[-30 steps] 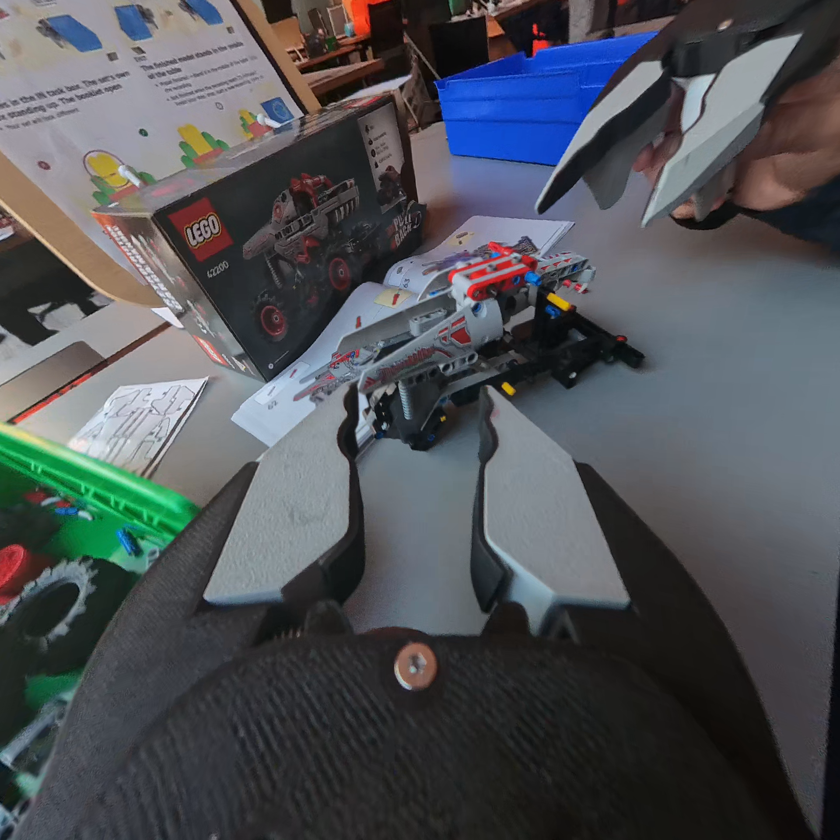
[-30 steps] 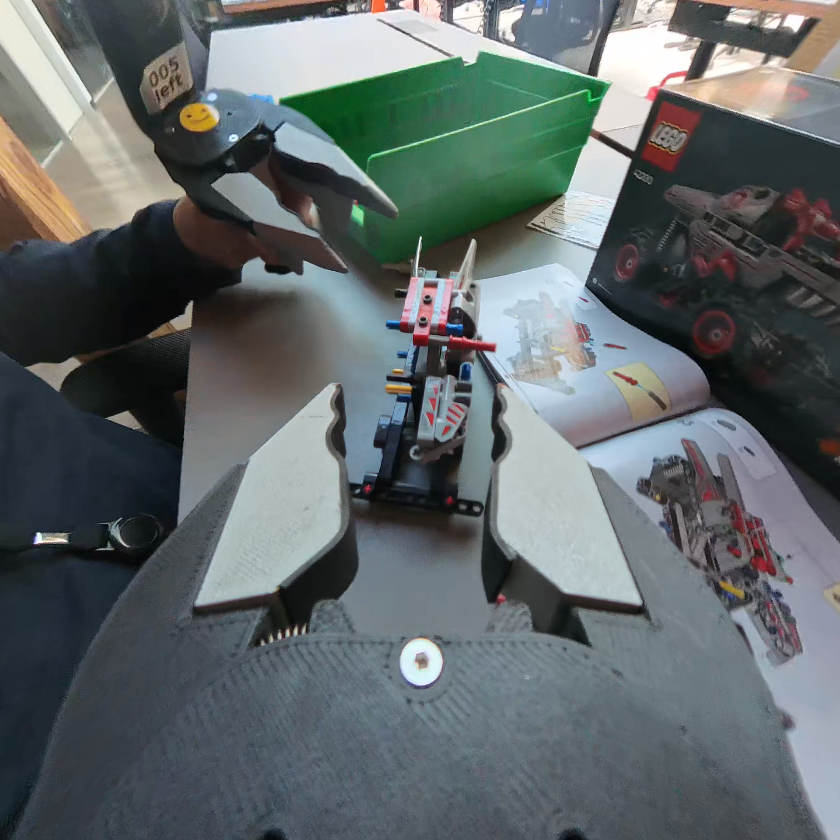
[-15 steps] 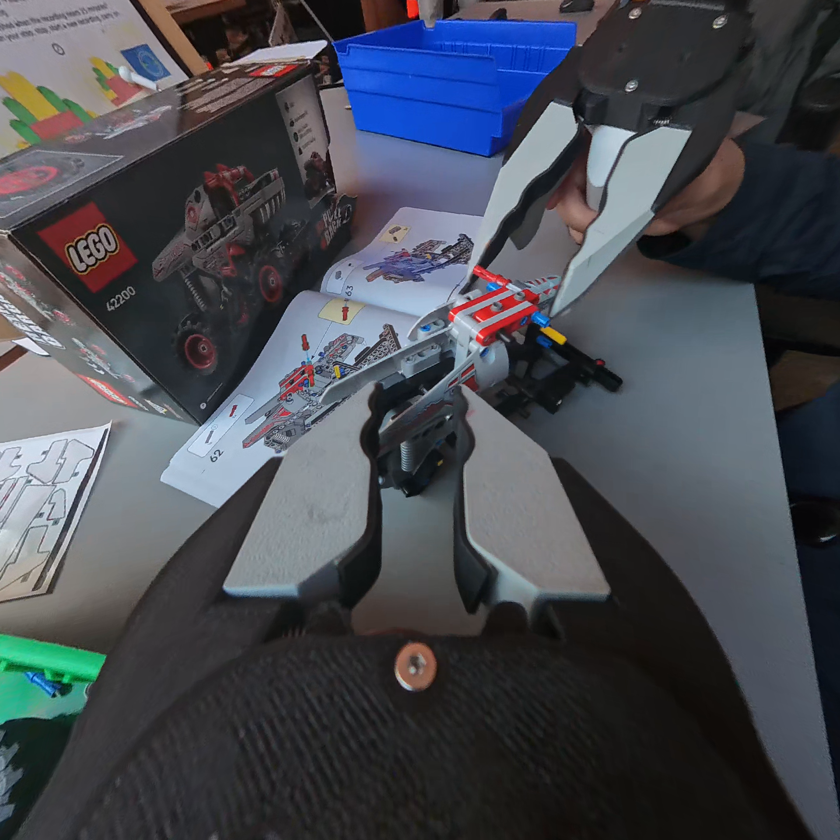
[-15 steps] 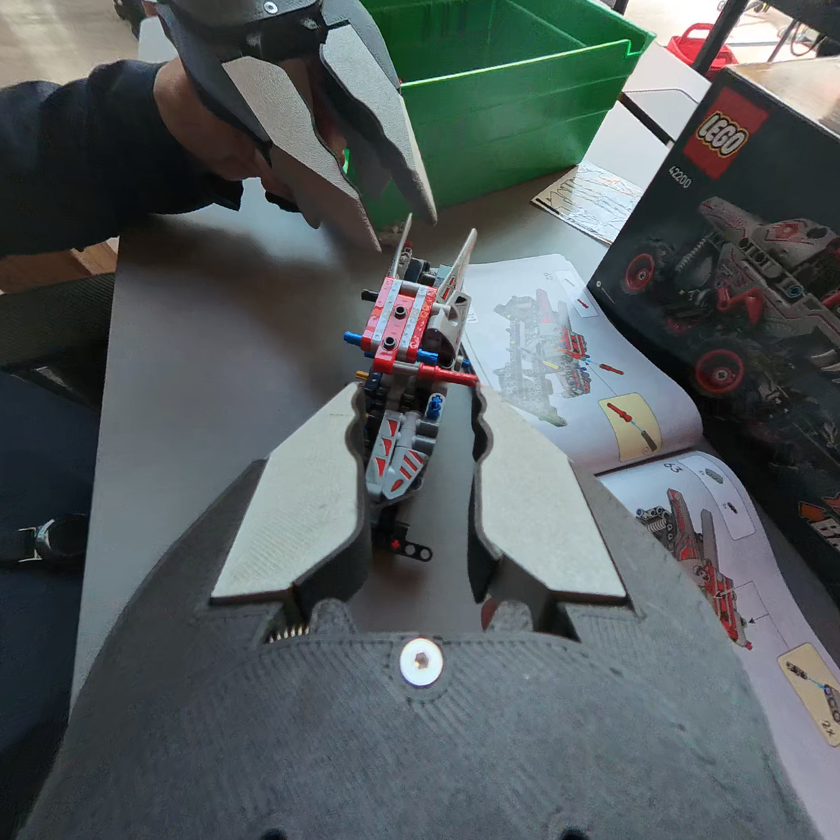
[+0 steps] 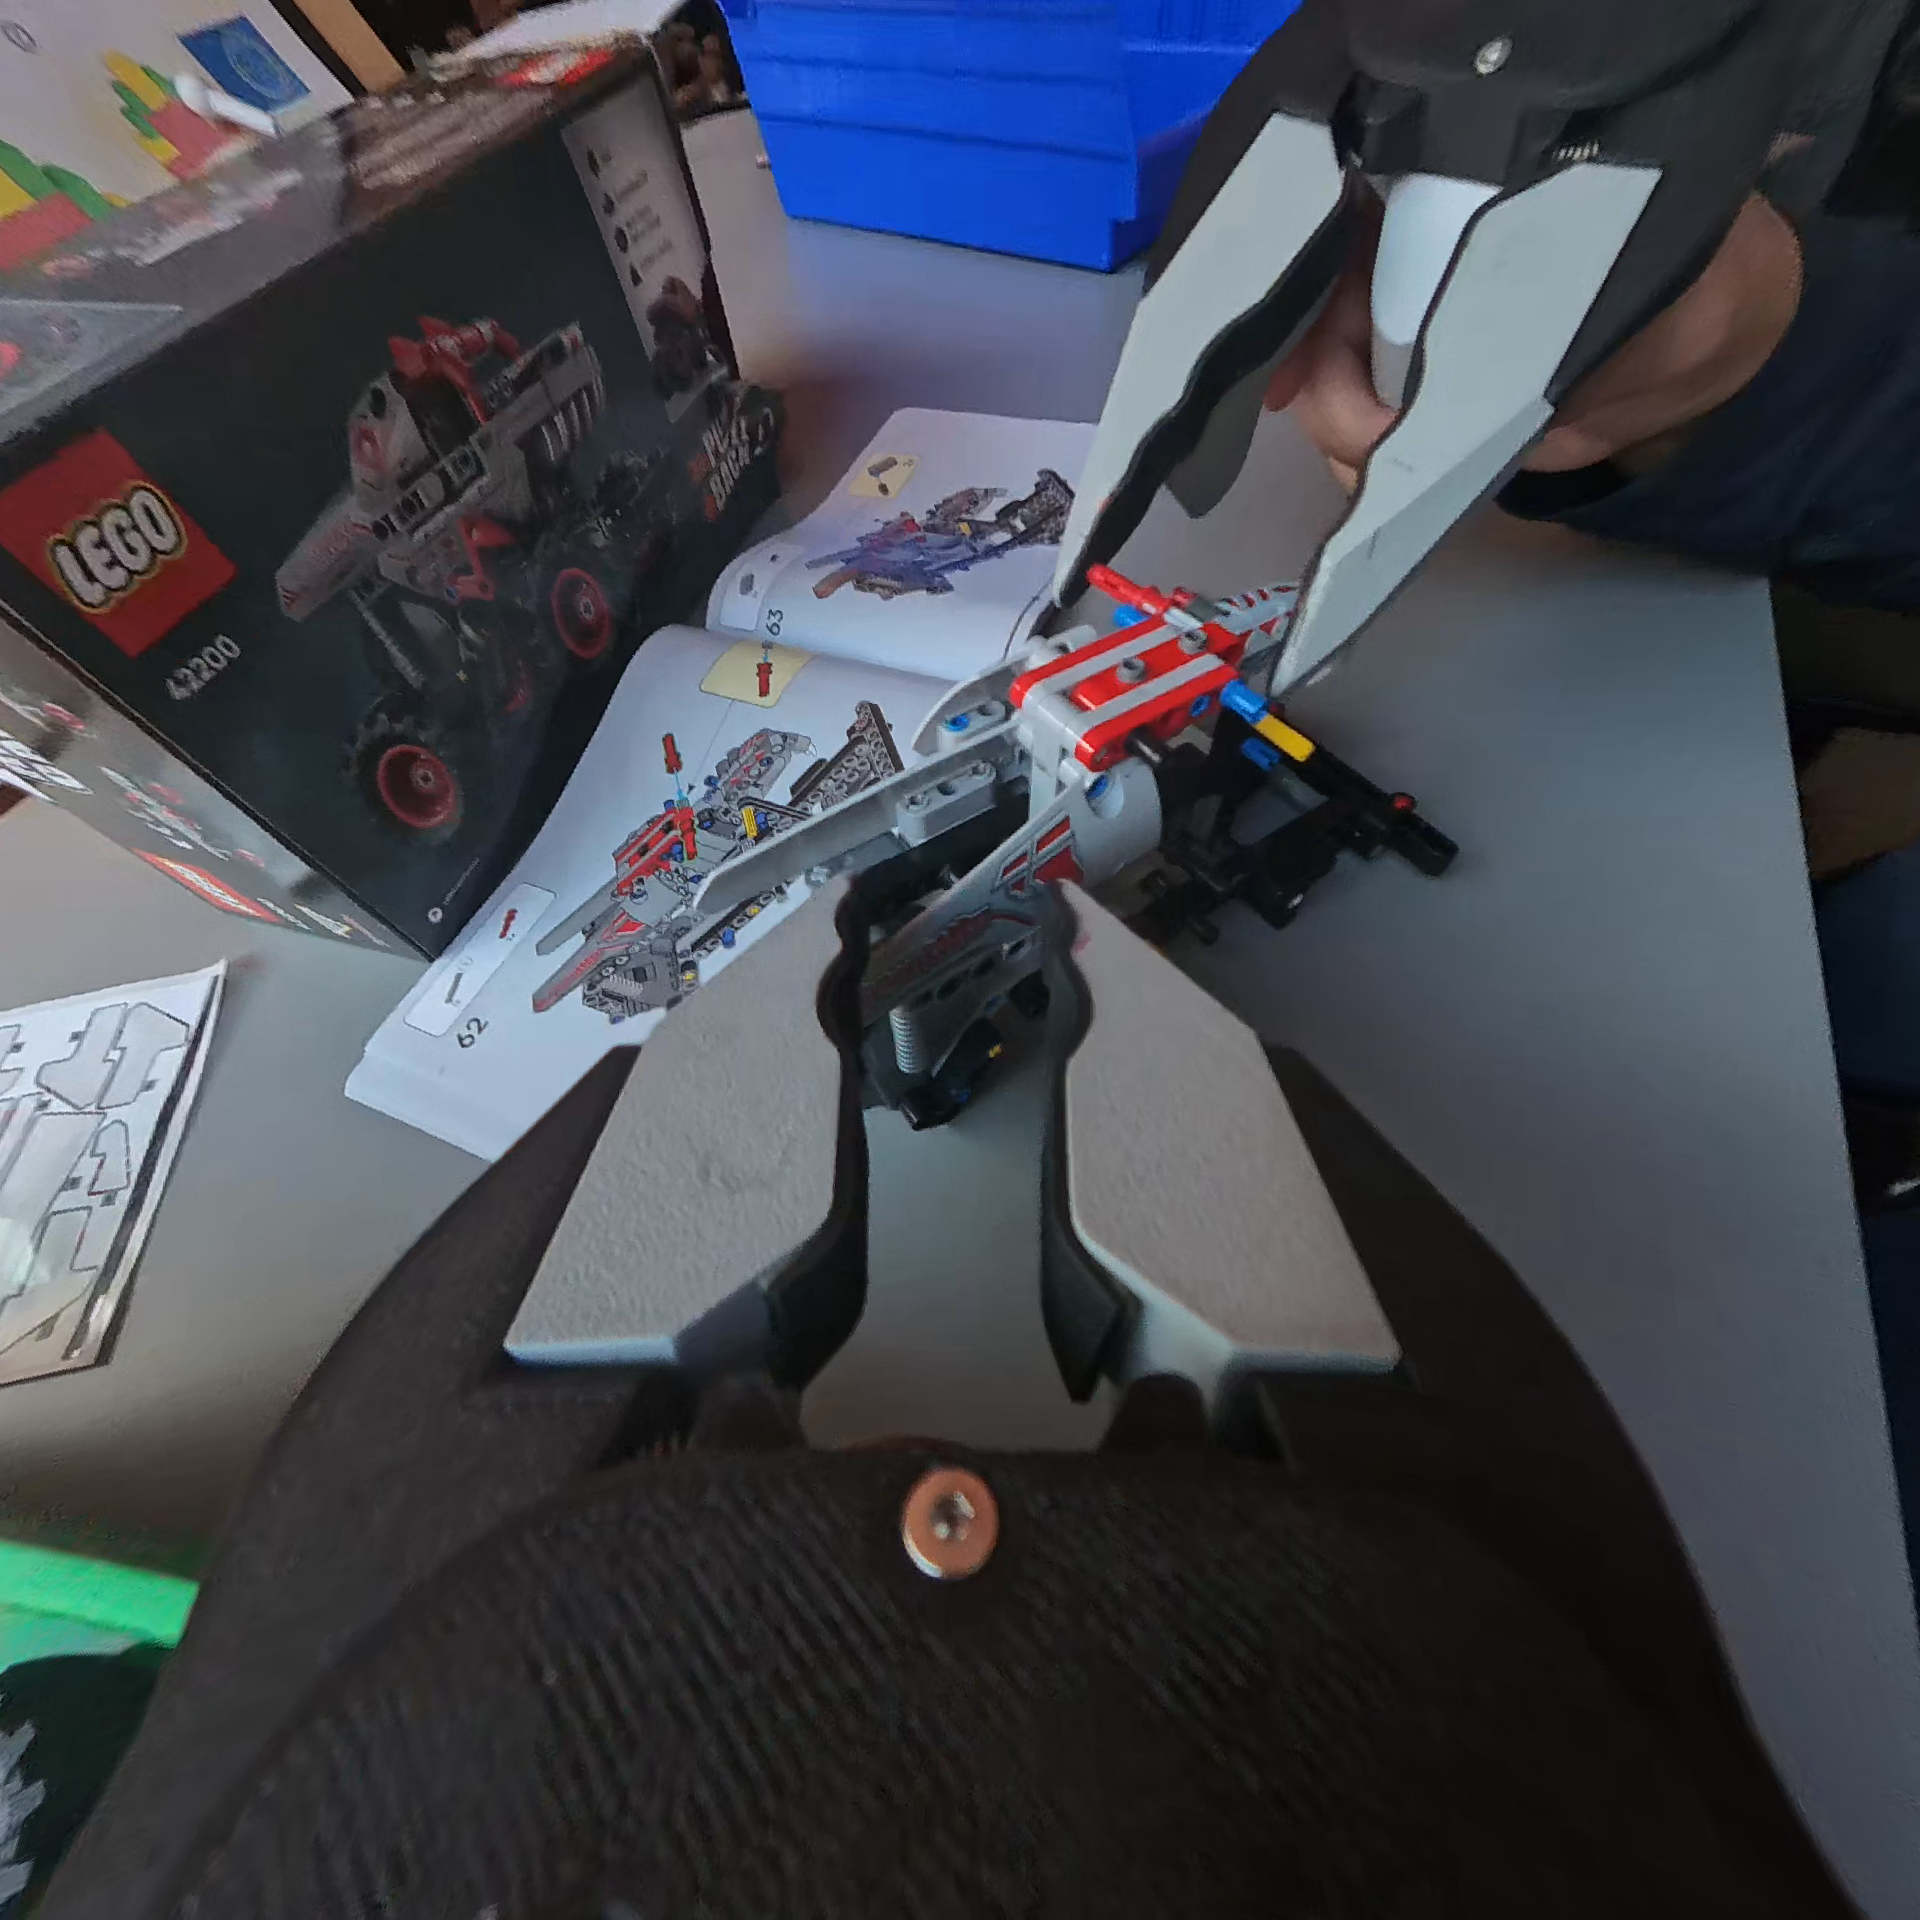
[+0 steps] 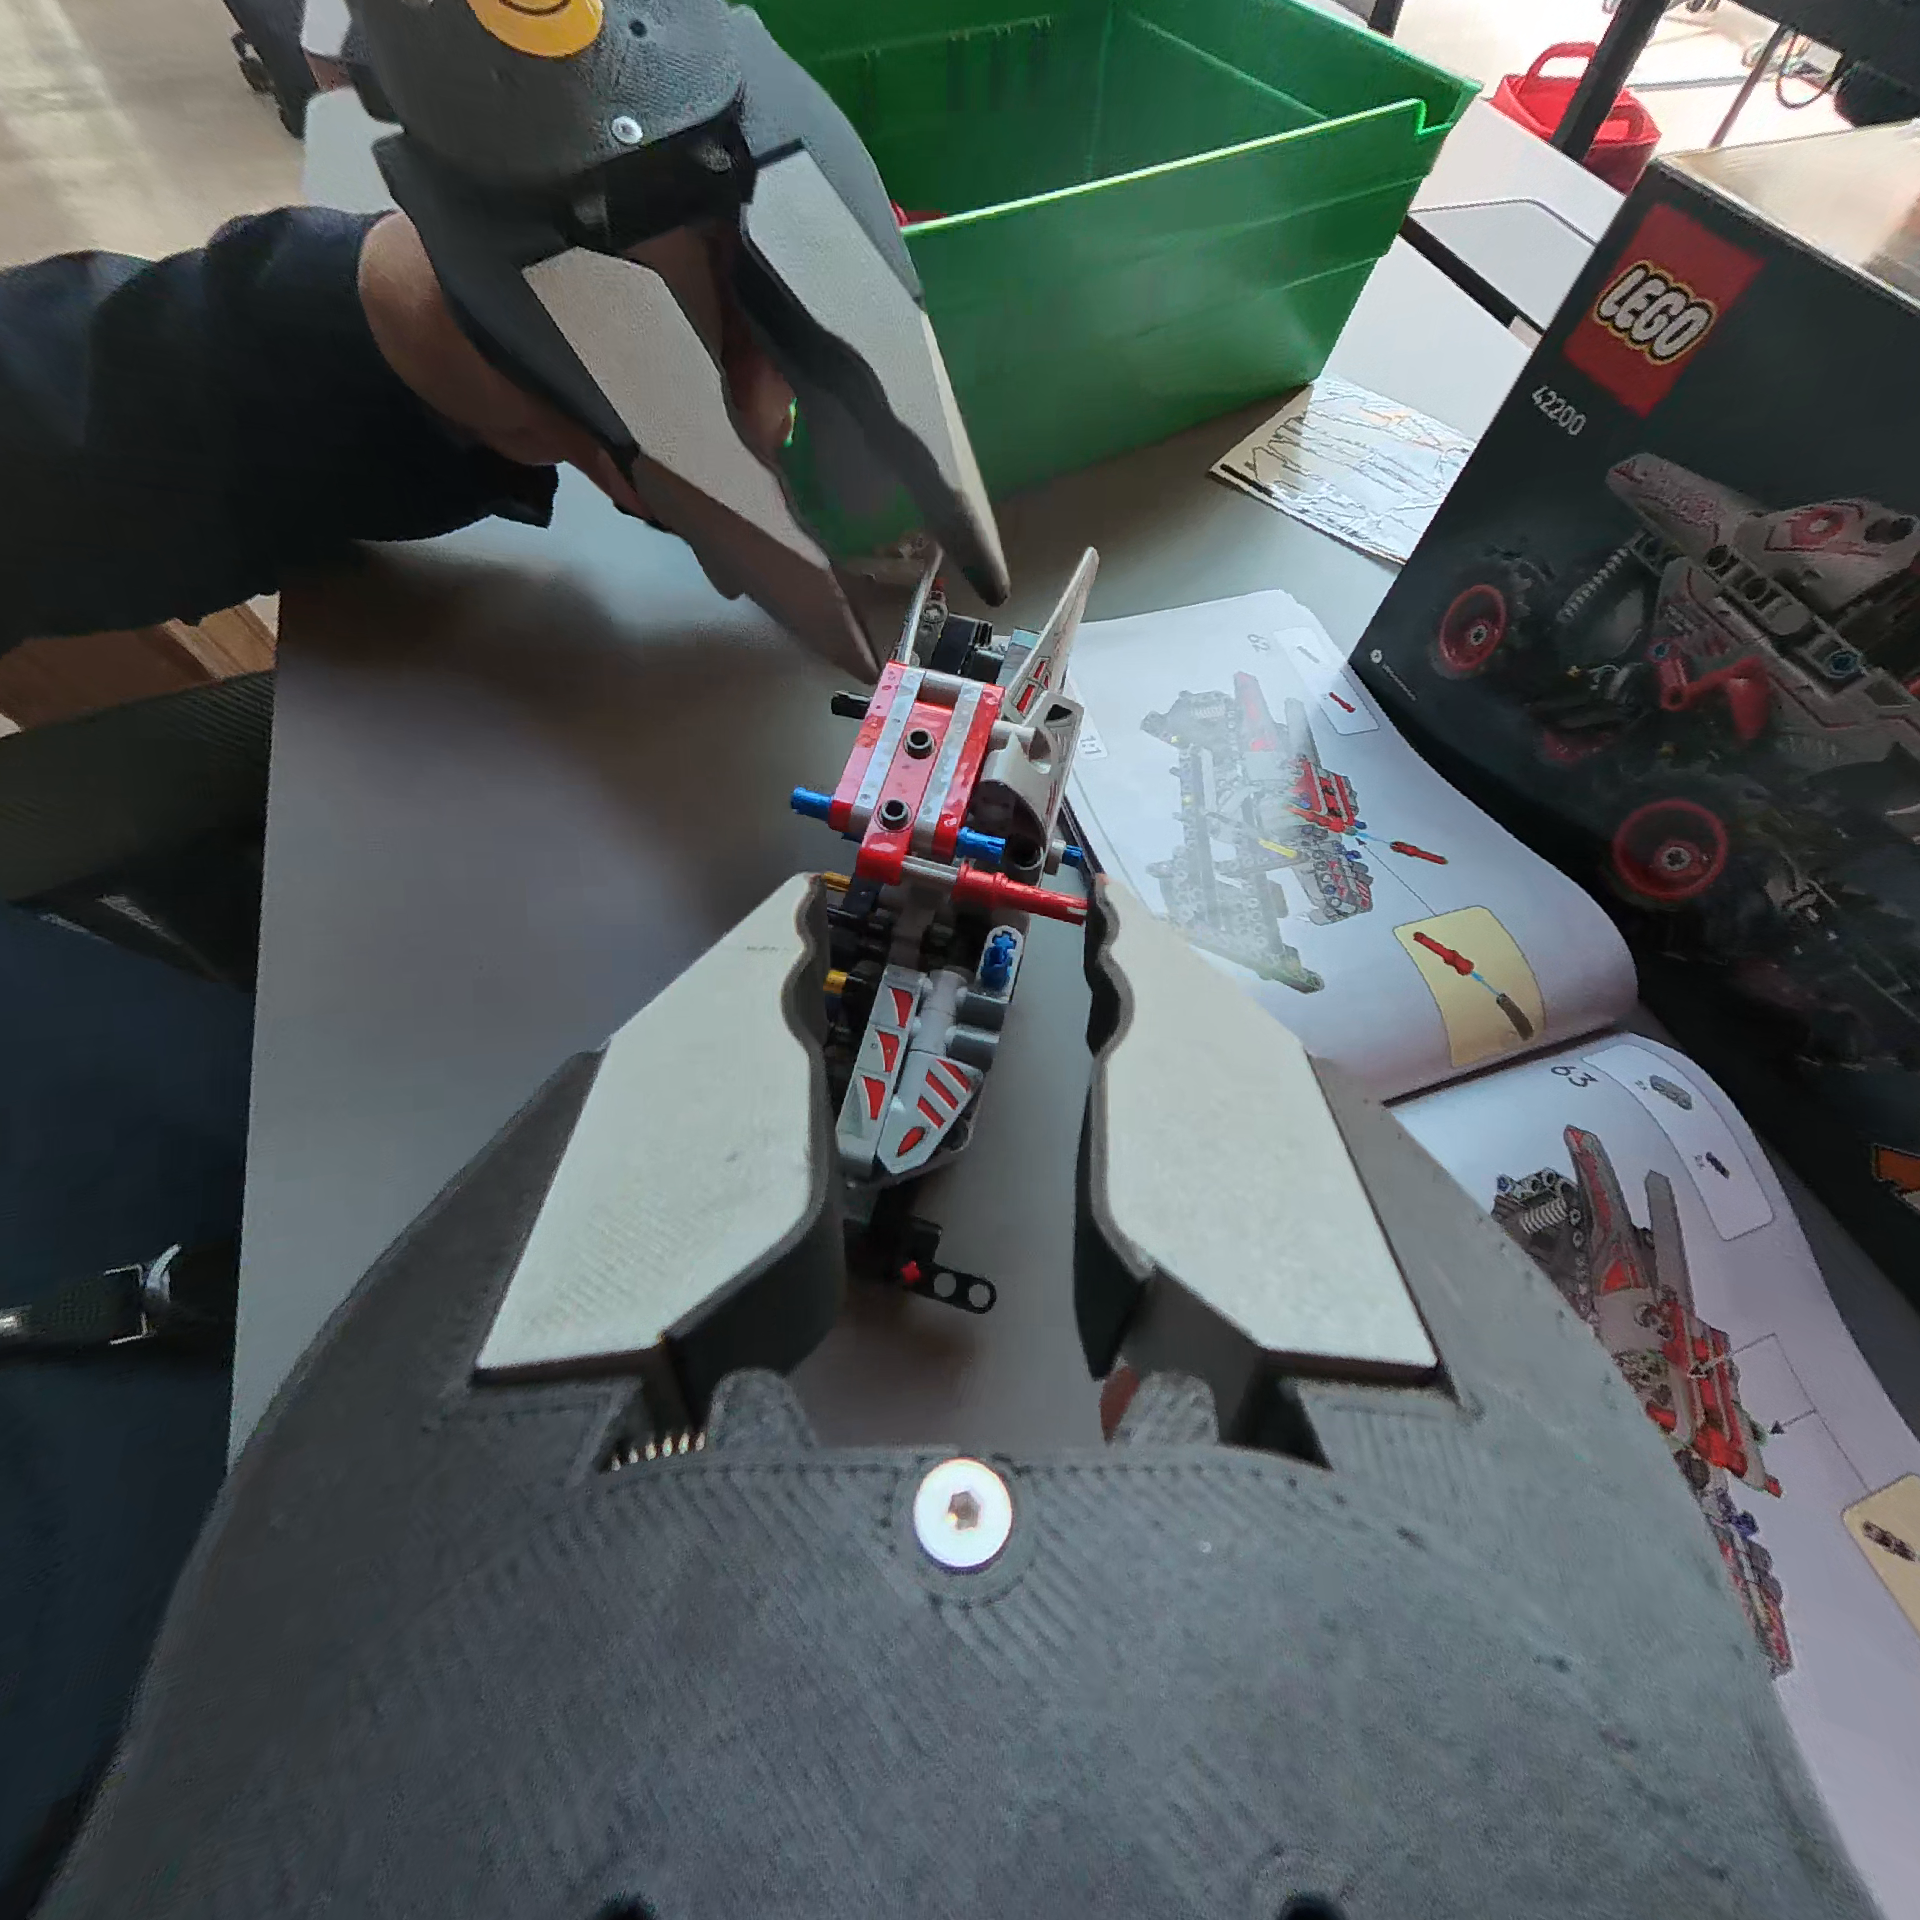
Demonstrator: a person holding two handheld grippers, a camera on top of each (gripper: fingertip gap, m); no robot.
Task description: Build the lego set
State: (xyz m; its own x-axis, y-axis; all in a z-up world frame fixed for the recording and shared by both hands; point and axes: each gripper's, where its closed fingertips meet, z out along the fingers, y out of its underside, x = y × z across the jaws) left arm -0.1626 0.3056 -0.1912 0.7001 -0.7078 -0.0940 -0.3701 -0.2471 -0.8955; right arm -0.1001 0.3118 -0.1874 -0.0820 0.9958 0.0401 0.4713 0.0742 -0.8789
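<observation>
A partly built lego truck model (image 5: 1122, 686) with a red and white top, grey side panels and a black frame stands on the grey table (image 5: 1558, 1039). My left gripper (image 5: 956, 914) is shut on its grey front end. The right wrist view shows the left gripper (image 6: 930, 629) at the model's far end. My right gripper (image 6: 956, 904) has closed around the rear of the model (image 6: 914, 769), one finger against the black frame and the other against a red axle tip. The left wrist view shows the right gripper (image 5: 1179, 644) coming down over the red top.
The black set box (image 5: 364, 520) stands left of the model, with the open instruction booklet (image 5: 644, 831) lying in front of it. A sticker sheet (image 5: 83, 1143) lies nearer. A green bin (image 6: 1143, 260) and a blue bin (image 5: 966, 135) stand at the table's ends. The gap from one gripper's tips to the other's is roughly 7 cm.
Both grippers have moved in from above the table onto the model. The left jaws narrowed onto its front end and the right jaws narrowed around its rear.
</observation>
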